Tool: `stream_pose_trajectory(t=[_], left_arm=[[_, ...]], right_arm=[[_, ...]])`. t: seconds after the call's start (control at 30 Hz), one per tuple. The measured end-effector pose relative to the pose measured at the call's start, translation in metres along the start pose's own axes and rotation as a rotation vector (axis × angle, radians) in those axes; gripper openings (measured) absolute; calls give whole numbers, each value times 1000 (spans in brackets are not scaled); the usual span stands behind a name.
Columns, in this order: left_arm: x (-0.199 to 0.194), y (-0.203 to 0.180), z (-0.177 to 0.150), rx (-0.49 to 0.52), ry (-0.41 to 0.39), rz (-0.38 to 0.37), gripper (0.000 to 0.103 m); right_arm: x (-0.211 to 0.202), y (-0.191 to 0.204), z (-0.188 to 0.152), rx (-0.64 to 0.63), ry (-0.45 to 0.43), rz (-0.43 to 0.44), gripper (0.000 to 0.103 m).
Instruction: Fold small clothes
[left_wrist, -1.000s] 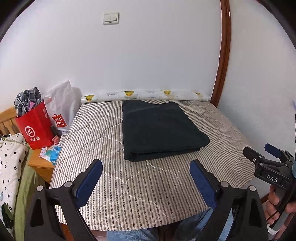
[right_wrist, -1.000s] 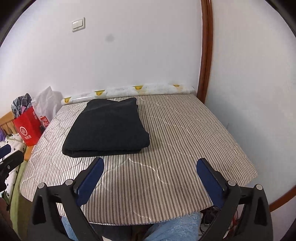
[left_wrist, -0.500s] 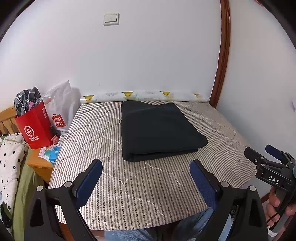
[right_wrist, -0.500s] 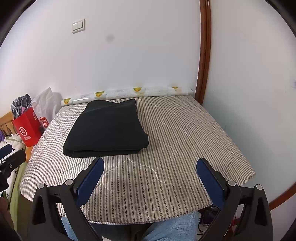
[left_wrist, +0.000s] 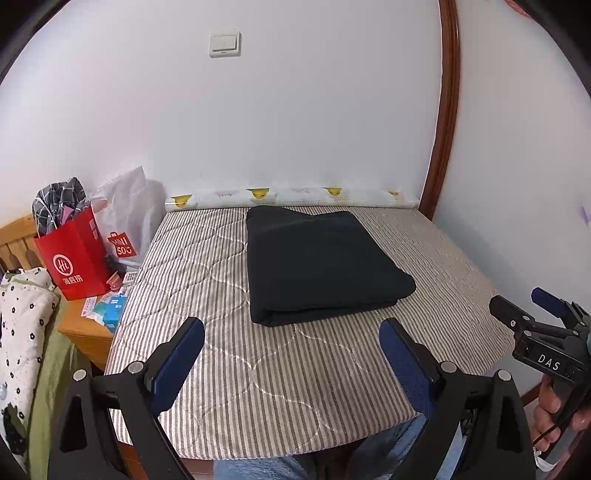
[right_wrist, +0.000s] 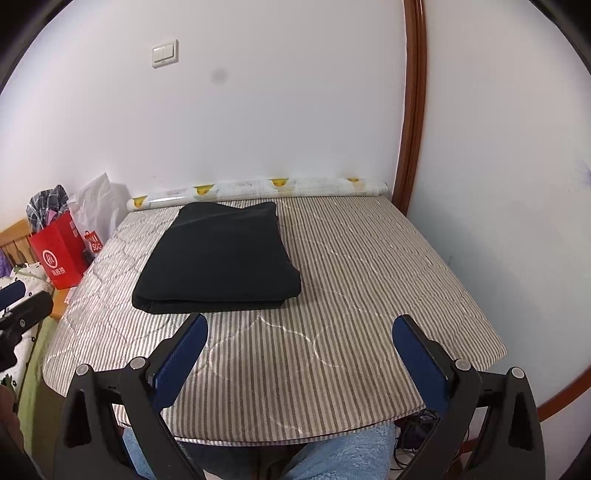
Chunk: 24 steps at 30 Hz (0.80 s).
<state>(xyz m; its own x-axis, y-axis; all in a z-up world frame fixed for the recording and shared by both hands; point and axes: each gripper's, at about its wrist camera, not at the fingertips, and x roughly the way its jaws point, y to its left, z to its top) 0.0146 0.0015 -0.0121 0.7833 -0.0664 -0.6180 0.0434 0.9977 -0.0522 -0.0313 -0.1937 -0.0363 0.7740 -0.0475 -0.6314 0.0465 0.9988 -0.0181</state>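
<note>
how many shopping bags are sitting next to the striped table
2: a red paper shopping bag on the wooden stand left of the striped table, and a white plastic bag with a red logo just behind it, against the wall. Others may be hidden behind them.

The folded dark garment (left_wrist: 321, 262) looks like matt, soft cloth, perhaps fleece, though its weave is too fine to tell. It lies on a quilted striped fabric pad (left_wrist: 280, 365). The red bag (left_wrist: 74, 258) is smooth paper, the door frame (left_wrist: 445, 110) glossy wood.
</note>
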Motion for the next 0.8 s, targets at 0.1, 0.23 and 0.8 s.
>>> stream_pose_trajectory(t=[0.1,0.23,0.8], left_arm=[[0,1,0,-9,-2,-3,96],[1,2,-1,-8,4,2,96],[-1,9,-2,-33,0,-4,96]], right_arm=[[-3,1,2,-2,-6,9,99],[-3,1,2,-6,-7,7,99],[-5,0,3,3,-8,-6,99]])
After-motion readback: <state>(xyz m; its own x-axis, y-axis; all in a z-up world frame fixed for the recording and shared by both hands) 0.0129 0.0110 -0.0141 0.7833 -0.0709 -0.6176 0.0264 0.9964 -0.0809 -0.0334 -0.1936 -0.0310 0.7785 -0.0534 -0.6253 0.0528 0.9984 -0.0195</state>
